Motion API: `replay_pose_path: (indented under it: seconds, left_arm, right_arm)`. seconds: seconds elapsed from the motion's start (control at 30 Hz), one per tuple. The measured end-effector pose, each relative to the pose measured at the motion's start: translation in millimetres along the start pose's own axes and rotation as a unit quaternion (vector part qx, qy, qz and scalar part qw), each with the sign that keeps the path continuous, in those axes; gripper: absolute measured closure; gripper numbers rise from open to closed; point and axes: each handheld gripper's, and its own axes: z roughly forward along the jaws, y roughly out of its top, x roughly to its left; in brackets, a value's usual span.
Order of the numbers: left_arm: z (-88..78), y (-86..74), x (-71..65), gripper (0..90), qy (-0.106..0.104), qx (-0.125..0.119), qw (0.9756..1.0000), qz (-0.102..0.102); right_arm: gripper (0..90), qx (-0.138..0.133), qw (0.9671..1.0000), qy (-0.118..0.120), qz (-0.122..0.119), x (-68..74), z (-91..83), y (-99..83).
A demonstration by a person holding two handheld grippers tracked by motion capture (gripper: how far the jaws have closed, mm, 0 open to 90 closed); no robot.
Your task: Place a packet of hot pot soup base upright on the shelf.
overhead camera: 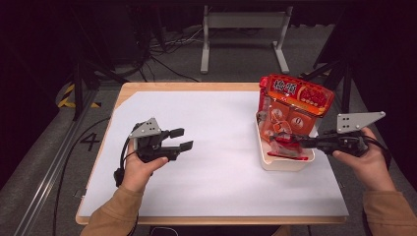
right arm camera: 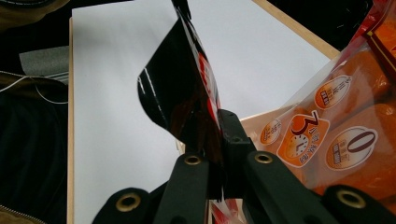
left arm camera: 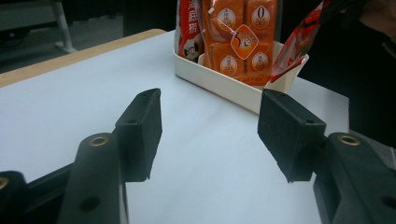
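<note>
White paper covers the wooden table [overhead camera: 129, 89], and beyond its far edge the dark floor holds a grey metal stand [overhead camera: 244, 37] and loose cables. Toward the right side of the table sits a cream tray [overhead camera: 283, 162] with a tall orange snack bag [overhead camera: 290, 110] standing upright in it, leaning toward the far end. The right gripper [overhead camera: 301, 141] reaches into the tray from the right, its jaws clamped tight on a small red packet [overhead camera: 287, 146] that lies at the near end of the tray, just in front of the orange bag; in the right gripper view the packet [right arm camera: 187, 100] sticks up from between the closed jaws, dark and glossy. The left gripper [overhead camera: 182, 139] hovers over bare paper well to the left of the tray, pointing toward it, its jaws spread apart with nothing between them.
</note>
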Motion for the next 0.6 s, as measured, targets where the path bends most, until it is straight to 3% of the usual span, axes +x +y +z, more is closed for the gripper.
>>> replay_pose_path:
  seconds: [0.2, 0.6]
  left_arm:
    - [-2.2, -2.9, 3.4, 39.5, 0.005, 0.0, 0.9999, -0.012]
    - [-4.6, -3.5, 5.7, 39.4, 0.005, -0.004, 0.9998, -0.017]
  right_arm:
    - [88.9, -0.001, 0.9999, 0.001, 0.014, -1.1, 4.3, -7.7]
    - [85.9, 0.005, 0.9996, 0.001, 0.027, 0.8, 14.5, -19.1]
